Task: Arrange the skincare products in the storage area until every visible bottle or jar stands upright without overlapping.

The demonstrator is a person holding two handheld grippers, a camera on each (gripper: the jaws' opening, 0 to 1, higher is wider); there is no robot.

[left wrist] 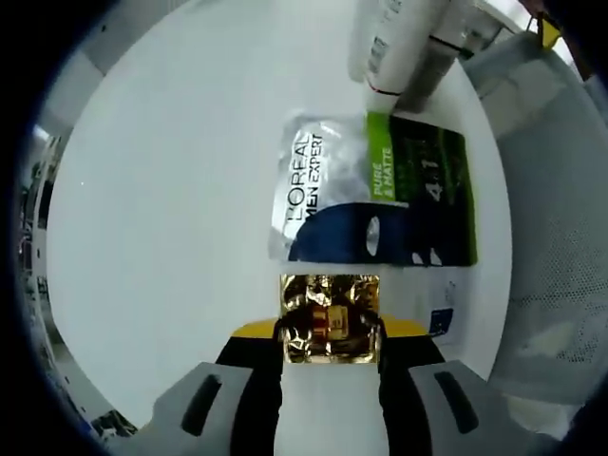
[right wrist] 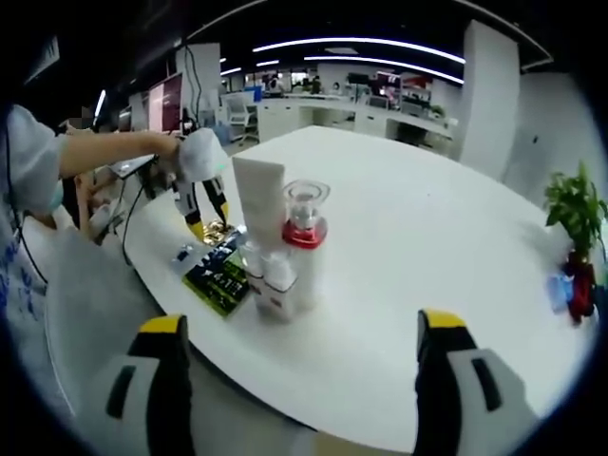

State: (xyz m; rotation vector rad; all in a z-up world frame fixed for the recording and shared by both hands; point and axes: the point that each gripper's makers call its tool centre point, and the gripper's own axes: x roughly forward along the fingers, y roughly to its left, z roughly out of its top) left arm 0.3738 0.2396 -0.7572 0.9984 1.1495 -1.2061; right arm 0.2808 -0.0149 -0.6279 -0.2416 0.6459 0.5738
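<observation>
In the left gripper view my left gripper is shut on a crinkled gold foil sachet, low over the white table. Just beyond it a silver, green and black L'Oreal sachet lies flat. White tubes stand past that. In the right gripper view my right gripper is open and holds nothing, near the table's front edge. Ahead stand a white tube, a clear-capped bottle with a red collar and small white bottles close together. The left gripper hovers by the flat sachet.
A person's hand and white sleeve reach in from the left. A white mesh chair stands by the table's edge. A potted plant sits at the far right of the round table. Office desks fill the background.
</observation>
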